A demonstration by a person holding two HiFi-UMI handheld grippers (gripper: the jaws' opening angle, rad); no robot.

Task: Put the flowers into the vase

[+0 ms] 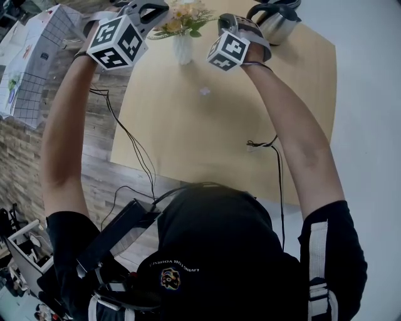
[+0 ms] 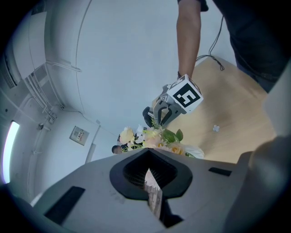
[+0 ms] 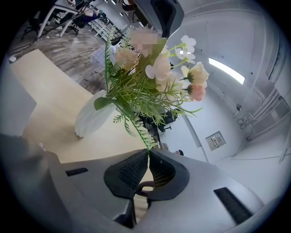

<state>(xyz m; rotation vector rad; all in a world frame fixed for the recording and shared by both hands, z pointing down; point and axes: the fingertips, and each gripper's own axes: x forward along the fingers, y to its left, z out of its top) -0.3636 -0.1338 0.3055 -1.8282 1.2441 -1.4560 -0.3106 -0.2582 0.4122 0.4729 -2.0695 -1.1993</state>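
Observation:
A white ribbed vase (image 1: 182,49) stands on the wooden table (image 1: 188,138) and holds a bouquet of pale flowers (image 1: 185,17) and green fern. In the right gripper view the bouquet (image 3: 157,75) leans out of the vase (image 3: 93,119). One fern sprig (image 3: 136,129) runs down into my right gripper (image 3: 148,152), which is shut on its tip. My left gripper (image 2: 149,169) is shut with nothing seen between its jaws. It hovers just left of the flowers (image 2: 152,139). Both marker cubes (image 1: 116,41) (image 1: 227,50) flank the vase.
A steel kettle (image 1: 276,22) stands at the table's far right. A white box with a grid pattern (image 1: 34,63) sits off the table to the left. A small white petal (image 1: 204,91) lies on the tabletop. Cables (image 1: 135,150) hang over the near edge.

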